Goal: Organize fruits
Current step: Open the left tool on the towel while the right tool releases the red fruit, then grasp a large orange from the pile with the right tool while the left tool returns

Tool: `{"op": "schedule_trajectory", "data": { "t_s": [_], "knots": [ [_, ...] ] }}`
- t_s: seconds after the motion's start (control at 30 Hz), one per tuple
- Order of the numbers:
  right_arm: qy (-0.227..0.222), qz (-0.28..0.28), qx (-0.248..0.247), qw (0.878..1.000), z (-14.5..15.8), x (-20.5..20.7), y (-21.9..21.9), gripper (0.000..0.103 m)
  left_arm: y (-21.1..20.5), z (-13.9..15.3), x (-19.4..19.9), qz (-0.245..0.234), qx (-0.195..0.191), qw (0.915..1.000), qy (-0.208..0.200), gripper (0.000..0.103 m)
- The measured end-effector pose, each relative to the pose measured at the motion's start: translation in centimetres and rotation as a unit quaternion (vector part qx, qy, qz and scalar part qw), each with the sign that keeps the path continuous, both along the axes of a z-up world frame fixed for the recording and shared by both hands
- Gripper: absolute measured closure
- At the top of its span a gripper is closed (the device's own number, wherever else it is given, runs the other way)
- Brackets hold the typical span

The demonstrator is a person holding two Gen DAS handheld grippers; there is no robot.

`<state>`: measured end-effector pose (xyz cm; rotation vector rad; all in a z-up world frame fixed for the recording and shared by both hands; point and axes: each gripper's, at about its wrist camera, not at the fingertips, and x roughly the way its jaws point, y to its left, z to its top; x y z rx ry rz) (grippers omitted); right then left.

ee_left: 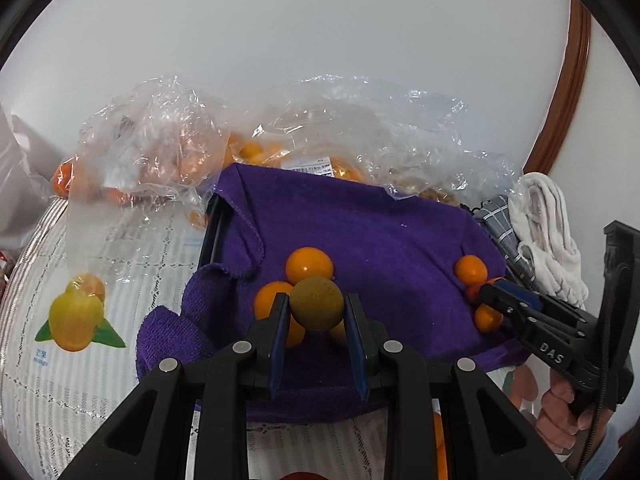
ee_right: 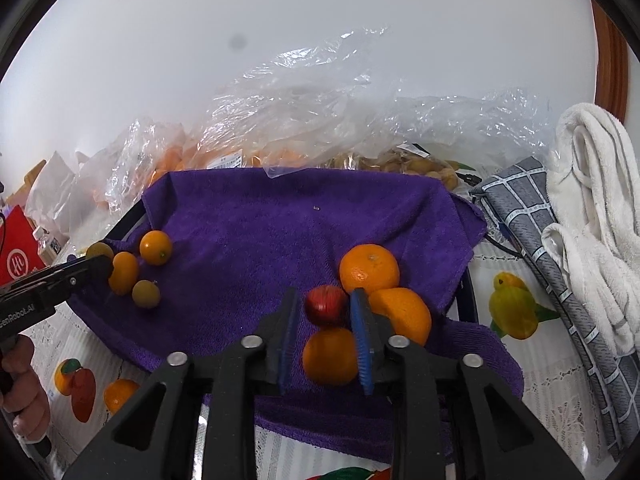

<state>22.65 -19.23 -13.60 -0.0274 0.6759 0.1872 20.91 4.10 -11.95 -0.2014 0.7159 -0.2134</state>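
A purple towel [ee_left: 360, 224] covers a tray; it also shows in the right wrist view [ee_right: 280, 232]. My left gripper [ee_left: 317, 312] is shut on a greenish-brown round fruit [ee_left: 317, 307], just above small orange kumquats [ee_left: 309, 266] at the towel's left. My right gripper [ee_right: 326, 308] is open around a small red fruit [ee_right: 326, 305], which looks blurred, above an orange [ee_right: 330, 356]. Two more oranges [ee_right: 369, 268] lie beside its right finger. In the right wrist view the left gripper [ee_right: 96, 266] shows with kumquats [ee_right: 155, 247] and a greenish fruit [ee_right: 146, 294].
Clear plastic bags of orange fruit [ee_left: 168, 152] and of yellowish fruit [ee_right: 416, 164] lie behind the towel. A white towel [ee_right: 592, 216] and a grey checked cloth [ee_right: 532, 216] lie at the right. A fruit-print tablecloth [ee_left: 76, 320] covers the table. A red box [ee_right: 18, 256] stands far left.
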Motion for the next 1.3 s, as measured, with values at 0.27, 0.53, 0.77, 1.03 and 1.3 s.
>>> {"op": "schedule_trajectory", "data": {
  "t_s": [0.27,0.53,0.77,1.03,1.3],
  "knots": [
    [-0.012,-0.004,0.002,1.0,0.5,-0.6,0.0,0.049,0.1,-0.3,0.2,0.006,0.012,0.9999,0.009,0.077],
    [-0.006,-0.019,0.018,1.0,1.1,-1.3,-0.6,0.037,-0.5,-0.4,-0.2,-0.001,0.021,0.9998,0.006,0.059],
    [-0.025,-0.019,-0.006,0.999,2.8,-2.9,0.3,0.037,-0.6,0.2,-0.9,0.004,0.027,0.9995,-0.017,0.057],
    [0.004,-0.017,0.015,1.0,3.1,-6.0,0.0,0.037,0.3,1.7,-2.8,0.03,0.021,0.9981,-0.05,0.057],
    [0.02,-0.003,0.0,1.0,1.9,-9.9,0.9,0.037,3.7,0.9,-7.0,0.068,0.028,0.9966,-0.038,0.055]
  ]
}}
